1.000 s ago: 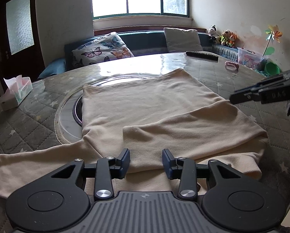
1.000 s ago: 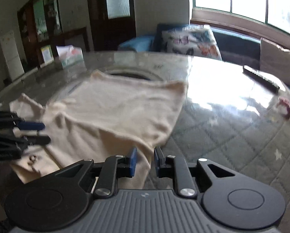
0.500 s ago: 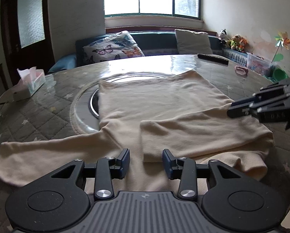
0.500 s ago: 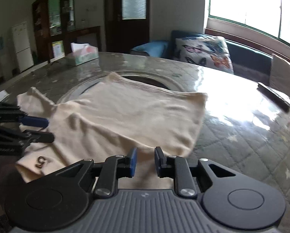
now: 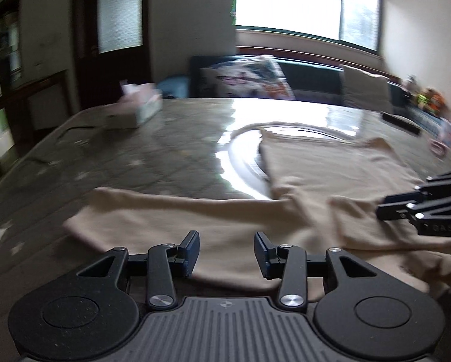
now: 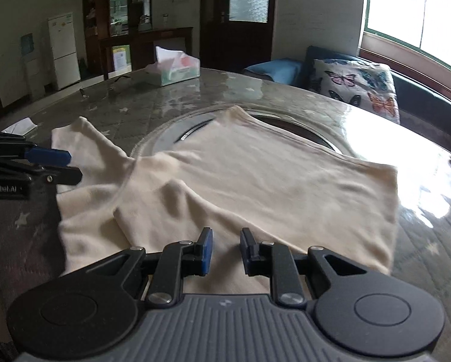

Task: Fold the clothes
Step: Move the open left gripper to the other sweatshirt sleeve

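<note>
The left gripper (image 5: 227, 252) hovers low over the near edge of a cream long-sleeved top (image 6: 255, 181), its jaws moderately apart and opening, with cloth below them but nothing pinched. The right gripper (image 6: 225, 252) hangs just beside it over the same near edge, jaws narrow with a clear gap, and it holds nothing either.

The top lies flat on the desk (image 5: 135, 157), which is round with a glossy quilted cover. One sleeve is already folded across the body. The other sleeve (image 5: 165, 214) stretches out flat toward the left side. The far part of the top lies over a round glass inset (image 6: 177, 132) in the middle of the desk.

Farther back, a tissue box (image 6: 177, 71) sits near the far edge of the desk. Beyond it stand a bench with a butterfly cushion (image 6: 358, 86) and a bright window.

The step in hand seems to be the second sleeve fold. The next move likely calls for the left gripper to reach the outstretched sleeve, close on its cuff and carry it across the body.
</note>
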Available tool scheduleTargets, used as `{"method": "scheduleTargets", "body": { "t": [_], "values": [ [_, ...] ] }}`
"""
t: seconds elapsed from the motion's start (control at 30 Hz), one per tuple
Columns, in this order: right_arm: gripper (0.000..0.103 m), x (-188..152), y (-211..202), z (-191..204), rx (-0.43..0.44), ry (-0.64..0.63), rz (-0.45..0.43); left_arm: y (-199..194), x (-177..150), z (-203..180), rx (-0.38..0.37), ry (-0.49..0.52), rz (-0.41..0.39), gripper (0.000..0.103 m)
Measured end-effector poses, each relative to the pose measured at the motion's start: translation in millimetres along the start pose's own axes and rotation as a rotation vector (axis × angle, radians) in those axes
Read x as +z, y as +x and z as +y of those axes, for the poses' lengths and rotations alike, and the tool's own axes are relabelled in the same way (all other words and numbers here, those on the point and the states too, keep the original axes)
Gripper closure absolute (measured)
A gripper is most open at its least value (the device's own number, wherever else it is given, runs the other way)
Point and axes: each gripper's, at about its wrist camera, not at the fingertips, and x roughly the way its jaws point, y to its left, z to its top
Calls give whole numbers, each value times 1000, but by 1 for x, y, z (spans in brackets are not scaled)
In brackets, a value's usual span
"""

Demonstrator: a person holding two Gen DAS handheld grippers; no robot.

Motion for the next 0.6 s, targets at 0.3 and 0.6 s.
{"method": "scheduleTargets", "body": {
  "t": [0.3,0.6],
  "values": [
    [84,17,24,33,11,-81,-16,0,-1,54,135,-124,15,48],
    [83,17,2,45,83,-138,-2,10,2,82,222,-216,32,47]
  ]
}}
